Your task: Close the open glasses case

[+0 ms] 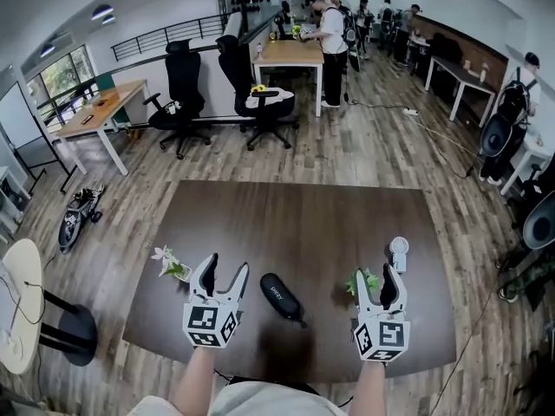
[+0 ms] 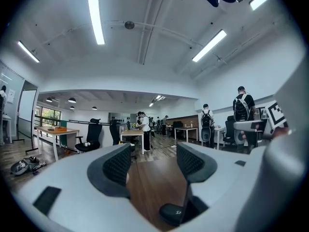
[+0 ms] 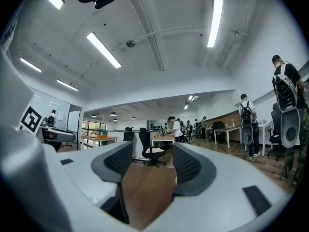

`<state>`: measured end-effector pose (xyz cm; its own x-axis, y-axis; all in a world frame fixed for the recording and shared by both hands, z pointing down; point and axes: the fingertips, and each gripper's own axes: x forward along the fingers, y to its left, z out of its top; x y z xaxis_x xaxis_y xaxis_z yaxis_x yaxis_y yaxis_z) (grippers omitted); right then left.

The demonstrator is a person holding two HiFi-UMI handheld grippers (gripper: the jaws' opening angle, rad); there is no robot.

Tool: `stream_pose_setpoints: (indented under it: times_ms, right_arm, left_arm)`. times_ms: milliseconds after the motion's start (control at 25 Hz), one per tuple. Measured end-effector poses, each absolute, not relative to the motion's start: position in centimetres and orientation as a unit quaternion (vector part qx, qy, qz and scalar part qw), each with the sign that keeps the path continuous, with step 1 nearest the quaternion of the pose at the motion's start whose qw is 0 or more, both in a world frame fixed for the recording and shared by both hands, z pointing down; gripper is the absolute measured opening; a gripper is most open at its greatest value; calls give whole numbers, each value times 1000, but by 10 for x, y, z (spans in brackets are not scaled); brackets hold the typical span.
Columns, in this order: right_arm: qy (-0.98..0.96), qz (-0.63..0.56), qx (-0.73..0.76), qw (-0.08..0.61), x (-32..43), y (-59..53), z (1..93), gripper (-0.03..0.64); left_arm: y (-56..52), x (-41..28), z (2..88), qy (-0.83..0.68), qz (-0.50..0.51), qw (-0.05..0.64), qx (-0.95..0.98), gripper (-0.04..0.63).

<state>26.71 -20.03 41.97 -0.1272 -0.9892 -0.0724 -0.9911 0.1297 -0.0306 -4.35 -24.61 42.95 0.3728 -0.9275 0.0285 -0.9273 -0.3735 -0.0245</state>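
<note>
White print on the glasses case (image 2: pixel 175 212), under the left gripper's (image 2: pixel 153 162) right-hand jaw, begins "S" (rest unreadable).

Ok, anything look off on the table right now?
Nothing spilled or damaged. The glasses case lies diagonally between the left gripper and right gripper, both open and empty. Its lid already looks down, though the seam is too small to confirm.

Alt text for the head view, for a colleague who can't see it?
A black glasses case, apparently closed, lies on a dark wooden table between the open, empty left gripper and right gripper, neither touching it.
</note>
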Motion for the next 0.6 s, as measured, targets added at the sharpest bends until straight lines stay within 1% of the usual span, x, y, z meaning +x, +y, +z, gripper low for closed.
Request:
stream_pose_setpoints:
  times_ms: [200, 600]
  right_arm:
    - [757, 29, -652, 25, 251, -213, 418, 264]
    - [762, 34, -647, 11, 242, -222, 416, 264]
  left_arm:
    - [-254, -56, 435, 562, -4, -1, -827, 301]
    - [-263, -58, 441, 561, 0, -8, -828, 301]
